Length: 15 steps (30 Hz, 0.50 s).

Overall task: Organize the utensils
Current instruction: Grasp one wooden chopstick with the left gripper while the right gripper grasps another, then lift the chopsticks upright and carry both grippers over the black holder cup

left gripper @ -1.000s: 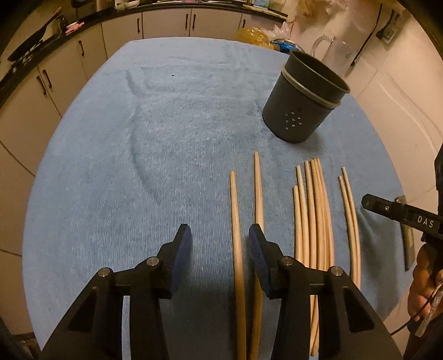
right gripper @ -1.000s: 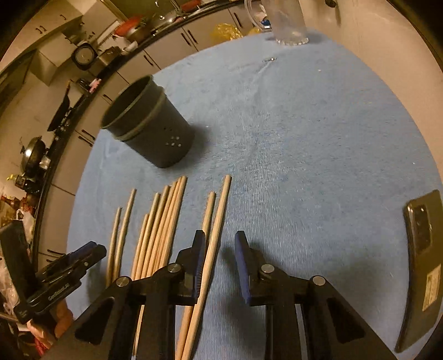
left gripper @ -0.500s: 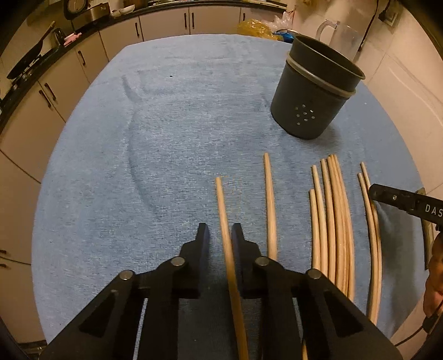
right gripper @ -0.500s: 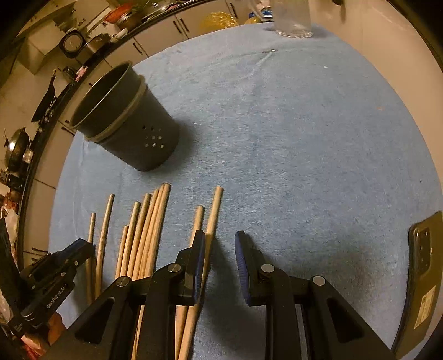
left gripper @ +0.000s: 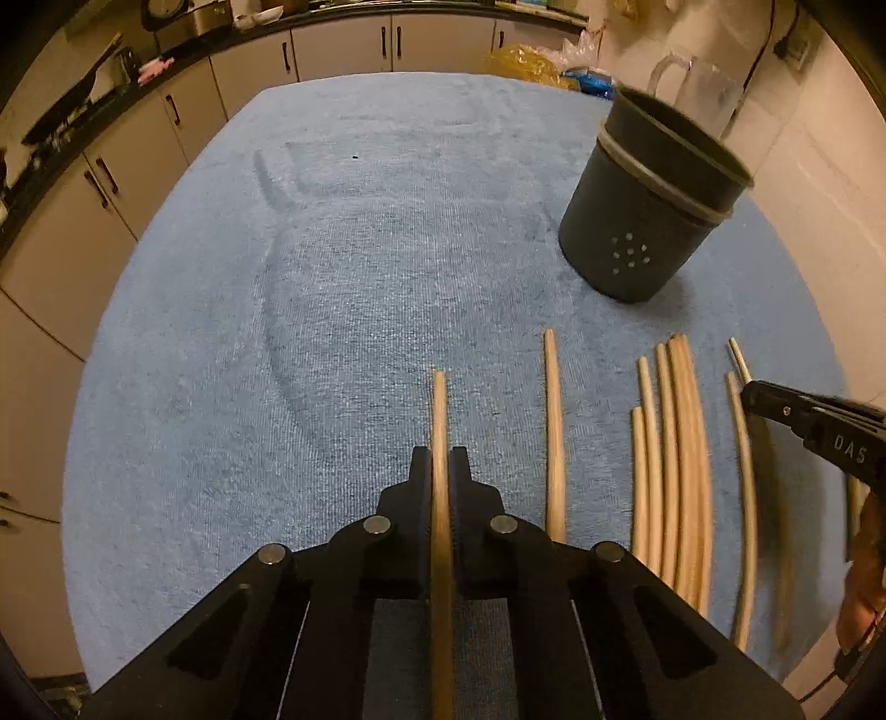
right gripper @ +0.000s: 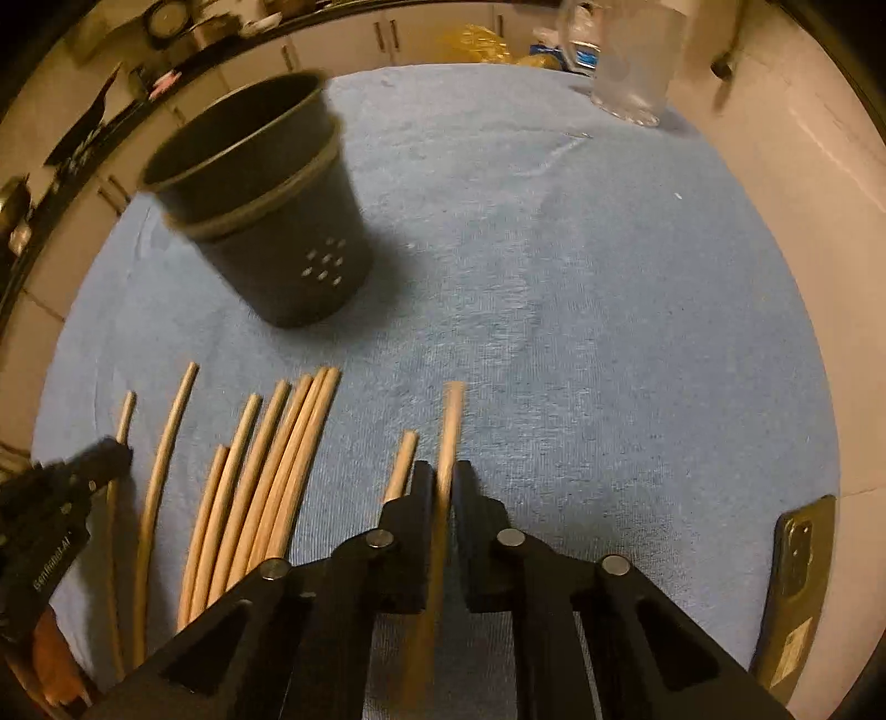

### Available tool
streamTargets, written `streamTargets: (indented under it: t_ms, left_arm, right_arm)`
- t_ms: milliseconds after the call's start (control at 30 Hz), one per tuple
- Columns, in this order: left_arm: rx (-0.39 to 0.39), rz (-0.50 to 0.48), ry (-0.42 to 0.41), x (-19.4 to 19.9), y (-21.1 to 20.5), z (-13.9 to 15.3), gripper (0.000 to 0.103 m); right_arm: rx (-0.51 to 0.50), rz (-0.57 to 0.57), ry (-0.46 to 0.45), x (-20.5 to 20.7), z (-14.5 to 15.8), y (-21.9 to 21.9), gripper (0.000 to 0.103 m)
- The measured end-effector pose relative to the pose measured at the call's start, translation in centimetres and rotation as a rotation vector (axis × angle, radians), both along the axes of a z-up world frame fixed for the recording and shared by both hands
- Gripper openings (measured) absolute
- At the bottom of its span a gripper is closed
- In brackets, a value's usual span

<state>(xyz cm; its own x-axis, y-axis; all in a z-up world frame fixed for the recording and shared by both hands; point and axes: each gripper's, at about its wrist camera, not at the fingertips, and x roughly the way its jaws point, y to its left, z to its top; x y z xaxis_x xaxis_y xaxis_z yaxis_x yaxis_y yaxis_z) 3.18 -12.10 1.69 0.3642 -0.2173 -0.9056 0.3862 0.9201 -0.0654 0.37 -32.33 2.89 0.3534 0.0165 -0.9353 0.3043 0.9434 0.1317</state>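
- Blue towel (left gripper: 332, 277) covers the counter, with kitchen cabinets (left gripper: 343, 50) behind.
- Left claw (left gripper: 441, 465) has just closed on one wooden chopstick (left gripper: 438, 410).
- Right claw (right gripper: 440, 487) has just clamped onto another chopstick (right gripper: 449, 421).
- Loose chopsticks (left gripper: 678, 443) lie side by side on the towel between the two claws.
- Dark utensil holder (left gripper: 645, 221) stands upright beyond them.
- Phone (right gripper: 797, 559) lies at the towel's right edge.

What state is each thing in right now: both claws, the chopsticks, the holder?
Left claw: shut on a chopstick.
Right claw: shut on the rightmost chopstick.
Loose chopsticks: lying flat on the blue towel.
Dark holder: upright, nothing seen inside.
Phone: lying flat at the towel's edge.
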Motion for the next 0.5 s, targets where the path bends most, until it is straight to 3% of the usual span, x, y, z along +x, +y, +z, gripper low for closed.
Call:
streamTargets:
  t_ms: [167, 500]
  left_arm:
    - [-0.087, 0.029, -0.034, -0.1, 1.6, 2.0, 0.006]
    - [-0.222, 0.047, -0.238, -3.7, 3.0, 10.6, 0.006]
  right_arm:
    - [0.093, -0.027, -0.13, -2.0, 2.5, -1.8, 0.006]
    - [0.102, 0.01, -0.448, -5.1, 10.0, -1.4, 0.006]
